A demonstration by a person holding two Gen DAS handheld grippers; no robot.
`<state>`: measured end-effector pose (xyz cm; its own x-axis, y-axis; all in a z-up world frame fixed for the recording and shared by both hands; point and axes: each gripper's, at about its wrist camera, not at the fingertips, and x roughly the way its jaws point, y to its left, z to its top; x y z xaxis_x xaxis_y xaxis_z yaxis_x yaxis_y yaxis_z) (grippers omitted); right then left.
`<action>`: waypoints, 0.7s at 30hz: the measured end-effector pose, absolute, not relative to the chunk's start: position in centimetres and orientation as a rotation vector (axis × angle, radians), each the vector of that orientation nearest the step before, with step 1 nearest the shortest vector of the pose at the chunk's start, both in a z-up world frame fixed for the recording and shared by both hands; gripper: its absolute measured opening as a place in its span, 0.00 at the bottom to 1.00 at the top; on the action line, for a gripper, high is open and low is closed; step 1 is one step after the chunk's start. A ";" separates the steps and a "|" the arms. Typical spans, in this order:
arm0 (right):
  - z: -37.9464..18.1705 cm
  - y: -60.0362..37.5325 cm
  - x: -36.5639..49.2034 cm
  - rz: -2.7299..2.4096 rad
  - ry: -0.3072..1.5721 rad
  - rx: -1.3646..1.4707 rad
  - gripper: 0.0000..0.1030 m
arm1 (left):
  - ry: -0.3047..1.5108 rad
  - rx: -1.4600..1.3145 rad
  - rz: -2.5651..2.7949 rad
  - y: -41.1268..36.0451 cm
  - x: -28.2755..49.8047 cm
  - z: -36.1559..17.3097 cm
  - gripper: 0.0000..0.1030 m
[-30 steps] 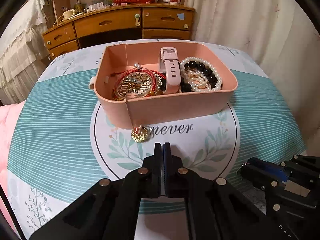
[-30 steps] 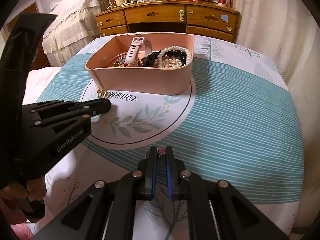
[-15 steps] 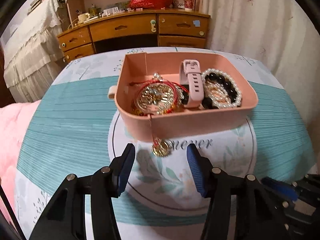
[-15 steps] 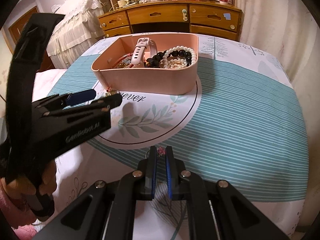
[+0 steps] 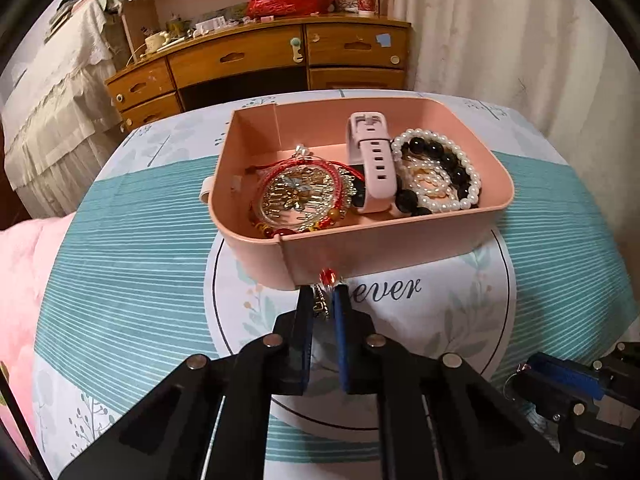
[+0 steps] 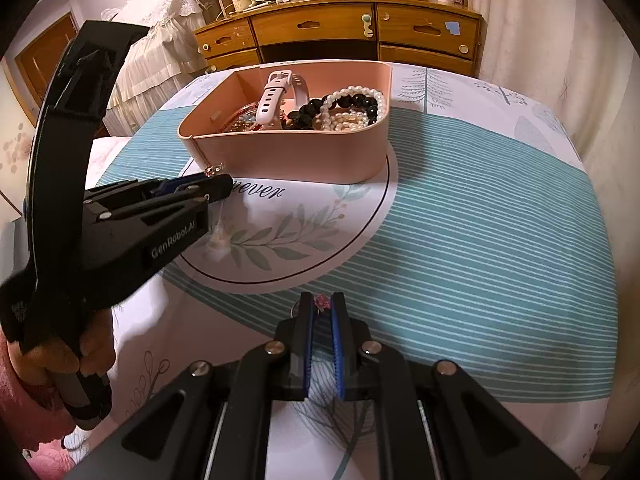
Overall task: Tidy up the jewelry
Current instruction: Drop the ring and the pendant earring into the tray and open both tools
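A pink box (image 5: 400, 244) on the teal-striped cloth holds a round gold ornament (image 5: 300, 196) with red cord, a pink watch (image 5: 372, 164) and a pearl-and-black-bead bracelet (image 5: 436, 168). A thin cord runs over the box's near wall to a red bead (image 5: 327, 276) and a small gold pendant (image 5: 320, 307). My left gripper (image 5: 322, 304) is closing on that pendant, pads pressing it; it also shows from the side as the left gripper (image 6: 220, 182). My right gripper (image 6: 321, 304), nearer the table's front, is shut on a small ring with a pink stone (image 6: 322, 302).
The table wears a cloth with a white round print (image 6: 288, 240) reading "ever". Behind it stands a wooden dresser (image 5: 280, 60) with clutter on top. A curtain (image 5: 500, 40) hangs at the right, a lace-covered bed (image 5: 48, 100) at the left. A hand (image 6: 80, 356) holds the left tool.
The left gripper opened wide, moved up to the box's near wall, then shut on the hanging gold pendant. The right gripper stayed put, still shut on the ring.
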<state>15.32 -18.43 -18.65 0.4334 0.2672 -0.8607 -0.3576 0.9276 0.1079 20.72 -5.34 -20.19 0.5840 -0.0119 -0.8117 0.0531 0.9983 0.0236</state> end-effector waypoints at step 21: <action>-16.0 -18.7 16.6 0.413 1.024 -0.047 0.08 | 0.897 0.061 -0.109 -5.1 19.8 -15.7 0.07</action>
<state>16.55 -18.72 -16.04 0.4502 0.3127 -0.8364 -0.3559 0.9219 0.1530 19.76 -5.14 -15.68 0.6186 -0.0687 -0.7827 0.1200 0.9927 0.0077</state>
